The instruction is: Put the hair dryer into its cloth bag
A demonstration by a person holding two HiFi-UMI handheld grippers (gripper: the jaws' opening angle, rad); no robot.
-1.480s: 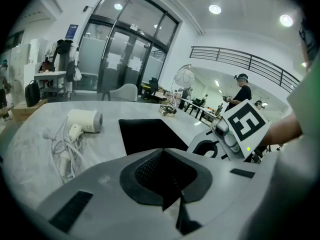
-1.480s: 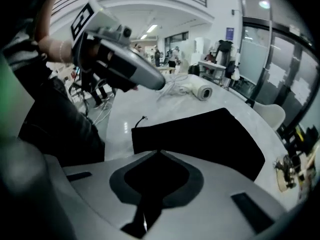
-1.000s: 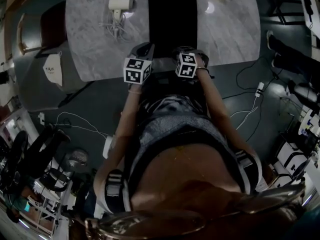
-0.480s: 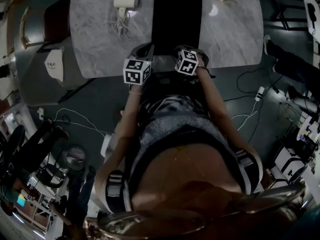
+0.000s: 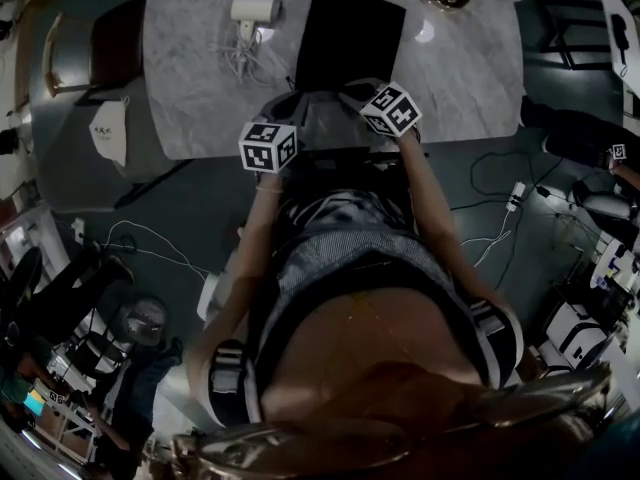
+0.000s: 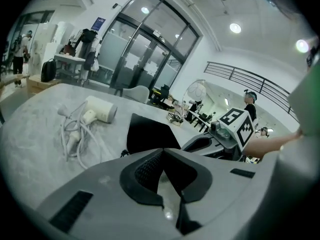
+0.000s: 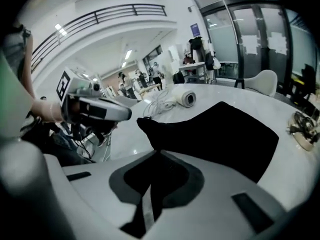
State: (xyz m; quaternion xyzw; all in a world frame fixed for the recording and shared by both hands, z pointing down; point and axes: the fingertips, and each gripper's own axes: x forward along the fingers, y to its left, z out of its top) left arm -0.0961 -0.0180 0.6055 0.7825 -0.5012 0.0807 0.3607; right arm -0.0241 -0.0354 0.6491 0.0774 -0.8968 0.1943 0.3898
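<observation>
On the table (image 5: 470,58), left fingers (image 6: 147,171) and right fingers (image 7: 191,183) tight on cloth bag (image 5: 350,33), hair dryer (image 5: 255,10) beside.

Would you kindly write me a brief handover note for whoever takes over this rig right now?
Left gripper: shut, apparently pinching the cloth bag at its near corner.
Right gripper: fingers have just been closing, with the cloth bag's near edge between them.
Hair dryer: lying on the table, left of the cloth bag, cord loose beside it, untouched.
Done: near end of the cloth bag gripped and raised.
Left: open its mouth, put the hair dryer inside.
</observation>
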